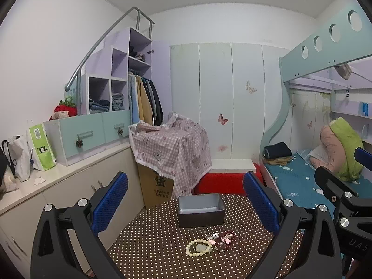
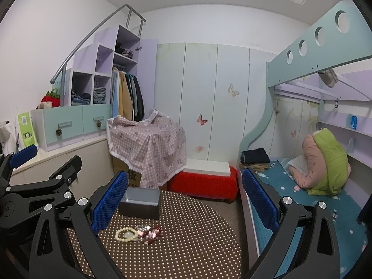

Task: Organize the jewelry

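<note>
Blue-padded fingers of the left hand-held gripper (image 1: 185, 202) are spread wide and hold nothing. Straight ahead and low between them lies the jewelry: a cream bead bracelet (image 1: 199, 247) flat on the polka-dot surface (image 1: 148, 237), touching a tangle of silver and dark red pieces (image 1: 222, 239) on its right. Beyond these, further along the same line, stands the open dark box (image 1: 201, 209).

From the right hand-held gripper (image 2: 184, 201), equally spread and empty, the cream bracelet (image 2: 126, 234) and red cluster (image 2: 150, 231) sit off toward its left finger, and the box (image 2: 140, 202) likewise. I judge the left better lined up for a first pick.

Only the left view shows the box's pale interior; the right view shows the surface's rounded edge.
</note>
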Demonstrator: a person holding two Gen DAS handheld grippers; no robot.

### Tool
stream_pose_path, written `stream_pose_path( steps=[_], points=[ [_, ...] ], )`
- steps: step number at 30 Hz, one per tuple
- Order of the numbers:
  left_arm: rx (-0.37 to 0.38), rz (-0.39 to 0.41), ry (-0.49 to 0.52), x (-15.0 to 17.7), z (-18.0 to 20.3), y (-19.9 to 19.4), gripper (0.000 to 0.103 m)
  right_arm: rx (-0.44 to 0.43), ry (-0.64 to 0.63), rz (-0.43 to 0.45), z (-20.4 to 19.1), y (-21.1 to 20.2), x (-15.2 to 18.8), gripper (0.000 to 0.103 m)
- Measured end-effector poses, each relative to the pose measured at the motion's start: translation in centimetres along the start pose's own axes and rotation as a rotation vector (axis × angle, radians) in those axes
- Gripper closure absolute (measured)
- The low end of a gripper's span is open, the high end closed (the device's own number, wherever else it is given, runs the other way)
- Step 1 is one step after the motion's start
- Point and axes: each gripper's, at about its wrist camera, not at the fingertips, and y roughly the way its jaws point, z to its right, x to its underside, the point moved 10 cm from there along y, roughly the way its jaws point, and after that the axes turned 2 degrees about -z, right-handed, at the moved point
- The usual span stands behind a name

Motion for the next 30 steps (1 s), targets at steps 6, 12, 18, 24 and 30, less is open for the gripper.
stream_pose_path(
  steps=[6, 12, 18, 24, 30],
  points=[
    [0.009, -0.073, 0.004, 2.1, 0.3, 3.1, 0.007, -0.008, -0.001, -0.062, 0.0, 2.4, 1.4, 0.008],
    [0.039, -0.212, -0.017, 6.2, -0.6, 7.8, 0.007, -0.029, -0.004, -0.178, -0.3, 7.0, 4.4, 0.008],
    [-0.012, -0.424, -0.067, 13.6, -5.2, 13.5, 0.007, -0.018, -0.034, -0.347, -0.3, 12.2, 9.7, 0.008],
    [-0.009, -0.596, -0.126, 19.9, -7.0, 16.9, 0.007, -0.030, -0.056, -0.486, -0.8, 16.2, 15.1, 0.008],
    [0.052, -0.683, -0.054, 23.2, -3.8, 18.9, 0.008, -0.036, -0.070, -0.573, -1.3, 18.9, 18.5, 0.008]
  ],
)
